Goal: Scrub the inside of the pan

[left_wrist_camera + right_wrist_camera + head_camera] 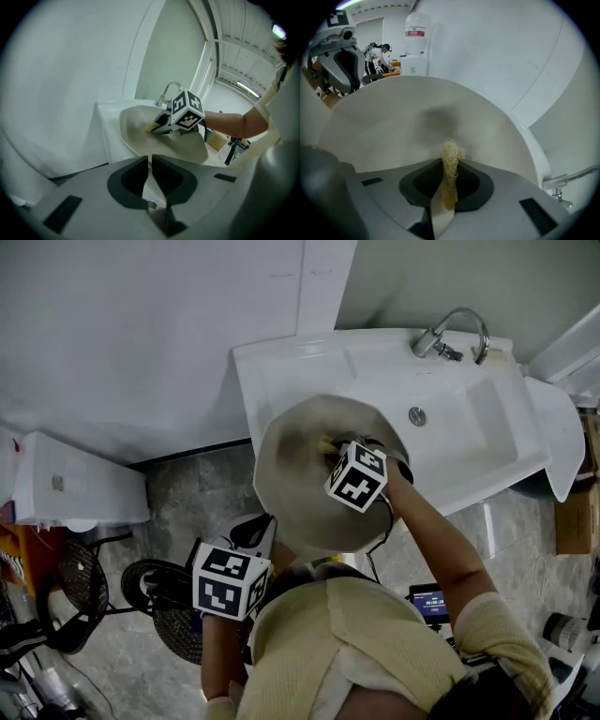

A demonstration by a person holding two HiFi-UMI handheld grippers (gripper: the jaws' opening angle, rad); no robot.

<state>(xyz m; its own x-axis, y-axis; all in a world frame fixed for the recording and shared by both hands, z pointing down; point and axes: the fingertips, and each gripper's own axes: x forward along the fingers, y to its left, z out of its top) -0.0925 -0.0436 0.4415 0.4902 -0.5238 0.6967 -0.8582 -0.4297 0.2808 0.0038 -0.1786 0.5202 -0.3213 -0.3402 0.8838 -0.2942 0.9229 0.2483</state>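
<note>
Over sink (473, 432), right gripper (449, 180) reaches down, scrubber (451, 157) inside pan (291, 479).

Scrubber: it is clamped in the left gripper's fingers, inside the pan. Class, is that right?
Not quite. The scrubber is clamped in the right gripper, not the left, as the right gripper view shows. It is inside the pan.

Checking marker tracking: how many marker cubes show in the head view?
2. One marker cube rides the right gripper, which pinches a fibrous scrubber inside the pan; the second marker cube rides the left gripper, at the pan's near edge. None appears hidden.
</note>
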